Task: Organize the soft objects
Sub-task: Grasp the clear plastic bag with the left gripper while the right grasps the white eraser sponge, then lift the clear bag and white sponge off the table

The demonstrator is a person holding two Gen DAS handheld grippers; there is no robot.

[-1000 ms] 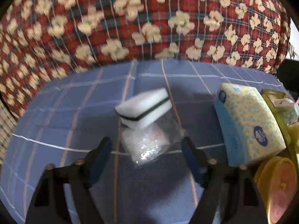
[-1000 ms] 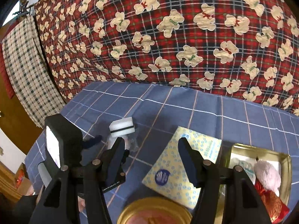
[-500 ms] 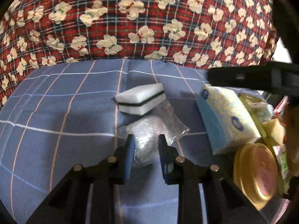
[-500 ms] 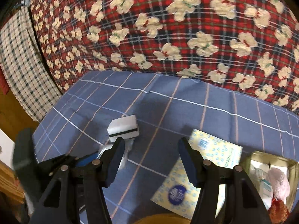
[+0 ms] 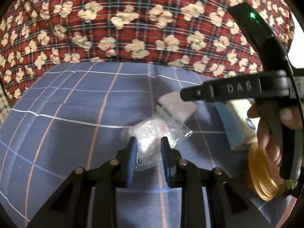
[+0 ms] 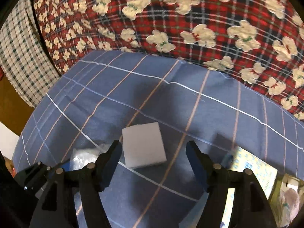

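Left wrist view: my left gripper [image 5: 147, 148] pinches the bag [image 5: 152, 133]; my right gripper [image 6: 153, 153], jaws opening and empty, should straddle the sponge [image 6: 143, 145] squarely.

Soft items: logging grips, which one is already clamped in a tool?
The crinkly clear plastic packet, squeezed by the left tool; the white sponge block lies free.
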